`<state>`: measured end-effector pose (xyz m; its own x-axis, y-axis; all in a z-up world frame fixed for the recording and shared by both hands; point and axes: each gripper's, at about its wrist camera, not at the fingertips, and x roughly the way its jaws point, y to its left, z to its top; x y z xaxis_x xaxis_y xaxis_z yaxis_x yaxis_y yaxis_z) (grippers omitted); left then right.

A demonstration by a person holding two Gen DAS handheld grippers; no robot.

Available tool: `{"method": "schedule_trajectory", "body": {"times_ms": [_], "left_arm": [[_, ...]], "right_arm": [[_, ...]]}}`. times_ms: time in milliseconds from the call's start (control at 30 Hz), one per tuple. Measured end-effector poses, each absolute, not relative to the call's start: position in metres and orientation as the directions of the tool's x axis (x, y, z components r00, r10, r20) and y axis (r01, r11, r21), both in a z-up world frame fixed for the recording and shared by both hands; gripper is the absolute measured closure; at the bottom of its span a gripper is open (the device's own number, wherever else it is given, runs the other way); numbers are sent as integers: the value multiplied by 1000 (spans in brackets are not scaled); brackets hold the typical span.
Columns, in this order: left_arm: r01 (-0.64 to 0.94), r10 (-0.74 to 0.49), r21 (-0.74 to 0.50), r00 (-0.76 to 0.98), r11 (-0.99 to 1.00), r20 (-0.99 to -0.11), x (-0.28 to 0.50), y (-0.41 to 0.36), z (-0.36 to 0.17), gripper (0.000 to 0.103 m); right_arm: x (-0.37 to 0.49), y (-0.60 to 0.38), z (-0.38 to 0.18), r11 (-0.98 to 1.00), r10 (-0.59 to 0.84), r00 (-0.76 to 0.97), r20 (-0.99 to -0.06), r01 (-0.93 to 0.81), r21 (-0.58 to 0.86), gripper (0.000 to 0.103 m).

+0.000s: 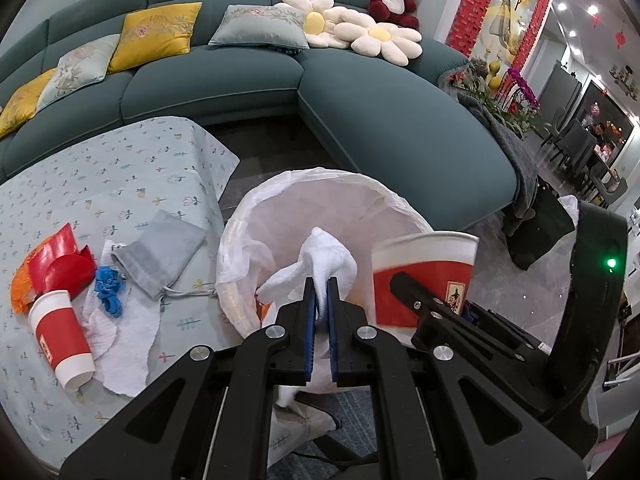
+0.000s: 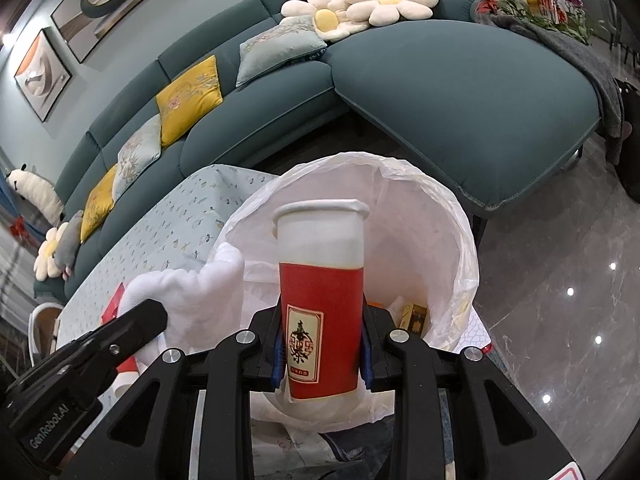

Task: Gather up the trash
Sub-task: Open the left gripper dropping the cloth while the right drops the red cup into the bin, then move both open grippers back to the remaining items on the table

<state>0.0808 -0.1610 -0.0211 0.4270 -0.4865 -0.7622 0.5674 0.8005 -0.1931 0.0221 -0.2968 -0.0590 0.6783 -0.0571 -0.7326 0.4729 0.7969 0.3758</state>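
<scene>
A trash bin lined with a white bag point(image 1: 360, 188) stands beside the table. My left gripper point(image 1: 321, 284) is shut on a crumpled white tissue point(image 1: 324, 254) and holds it over the bin's mouth. My right gripper point(image 2: 322, 320) is shut on a red and white paper cup point(image 2: 320, 280), upright above the same bin point(image 2: 460, 216). The held cup point(image 1: 420, 272) also shows at the right of the left wrist view. The tissue point(image 2: 188, 288) shows at the left of the right wrist view. Some yellow packaging point(image 2: 416, 316) lies inside the bin.
On the flowered tablecloth point(image 1: 100, 184) lie a second red cup point(image 1: 62, 336) on its side, an orange and red wrapper point(image 1: 52, 264), a blue scrap point(image 1: 108, 288), a grey pouch point(image 1: 160, 252) and a torn white napkin point(image 1: 124, 344). A teal sofa point(image 1: 360, 120) curves behind.
</scene>
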Motion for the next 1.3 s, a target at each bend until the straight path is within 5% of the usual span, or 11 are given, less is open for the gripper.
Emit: {"method": "schedule_trajectory", "body": {"times_ms": [200,500,633,1133,1300], "left_arm": [[540,-470,-196,433,818,-769,85,-159,-24,87],[499,-438,-175,478,849,-761,84,-142,-19,86],[463,-413,-164,511,871,-754,83,-129,-16,73],[324,-313,-138,585,936,-748,83,-53,-14,60],[253,-263,-130,613,959,-746,83,-22,-16,42]], "right_arm": [[22,-296,-56,801,-96,678,-729,487,347,62],[25,-281,-48,847,-153,675,-721,466,256,52],[26,-272,-44,868,-177,676,-716,449,209,46],[29,-239,-39,929,-205,663,-720,364,71,40],[29,-231,-39,938,-208,654,-727,343,41,39]]}}
